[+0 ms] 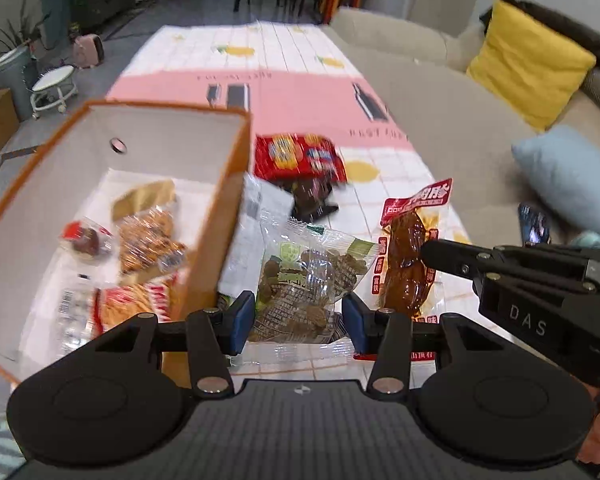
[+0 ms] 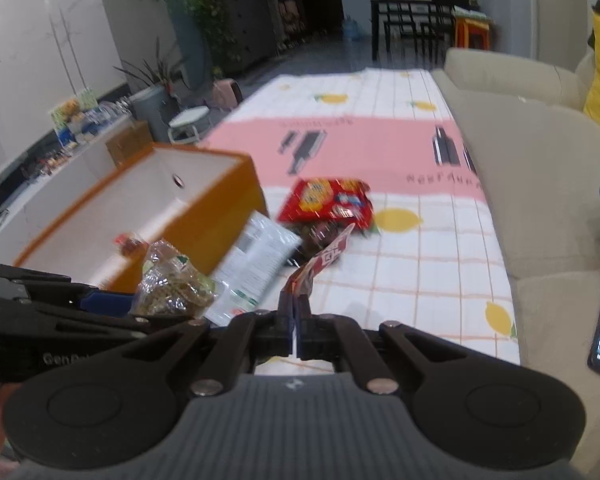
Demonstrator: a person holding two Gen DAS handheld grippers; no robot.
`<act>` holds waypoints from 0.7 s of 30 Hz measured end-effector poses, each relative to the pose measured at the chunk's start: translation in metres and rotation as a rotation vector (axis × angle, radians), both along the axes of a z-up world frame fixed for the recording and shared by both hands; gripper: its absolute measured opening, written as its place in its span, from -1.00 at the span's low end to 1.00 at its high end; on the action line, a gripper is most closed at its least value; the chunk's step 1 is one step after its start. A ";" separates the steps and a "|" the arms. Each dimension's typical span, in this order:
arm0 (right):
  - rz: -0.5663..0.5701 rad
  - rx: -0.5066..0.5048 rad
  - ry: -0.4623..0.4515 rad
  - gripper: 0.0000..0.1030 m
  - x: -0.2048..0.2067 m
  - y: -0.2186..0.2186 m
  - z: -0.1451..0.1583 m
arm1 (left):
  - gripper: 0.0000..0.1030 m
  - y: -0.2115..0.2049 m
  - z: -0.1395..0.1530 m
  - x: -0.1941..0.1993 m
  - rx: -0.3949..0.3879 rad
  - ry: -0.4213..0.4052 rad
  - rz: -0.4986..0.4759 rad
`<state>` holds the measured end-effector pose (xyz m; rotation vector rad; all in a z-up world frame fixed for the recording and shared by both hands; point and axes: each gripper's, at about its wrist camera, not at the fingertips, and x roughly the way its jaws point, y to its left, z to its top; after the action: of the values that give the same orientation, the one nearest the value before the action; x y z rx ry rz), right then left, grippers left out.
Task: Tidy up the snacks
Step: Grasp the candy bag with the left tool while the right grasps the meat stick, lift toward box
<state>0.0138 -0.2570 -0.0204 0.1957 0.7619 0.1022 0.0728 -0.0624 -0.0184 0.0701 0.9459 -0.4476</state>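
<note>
Straddling a clear packet of brown snacks (image 1: 306, 280), the left hand-held gripper (image 1: 299, 322) stands wide, its blue pads either side of the packet. Beside it, the right hand-held gripper (image 2: 295, 330) is clamped on the red-labelled meat pouch (image 1: 410, 256), above the bench (image 2: 420, 264). Farther off are the orange box (image 1: 204, 224) holding several snacks and a red packet (image 1: 298, 154).

both wrist views low, close, forward; shared orange box (image 1: 220, 216) (image 2: 236, 200)

Glossy clear plastic pkt (image 1: 304, 280) (crinkly); matt cardboard box (image 1: 204, 264).
</note>
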 end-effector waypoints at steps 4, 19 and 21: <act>0.042 -0.002 -0.073 -1.00 -0.004 0.013 0.028 | 0.05 0.026 0.024 0.001 -0.036 -0.037 0.056; 0.290 -0.006 -0.198 -1.00 0.045 0.097 0.087 | 0.05 0.109 0.066 0.044 0.026 -0.095 0.159; 0.319 -0.017 -0.183 -1.00 0.057 0.109 0.086 | 0.05 0.115 0.058 0.055 0.056 -0.079 0.169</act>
<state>0.0712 -0.1485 0.0658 0.0460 0.6059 0.4104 0.1275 0.0523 0.0399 0.0574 0.8784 -0.2610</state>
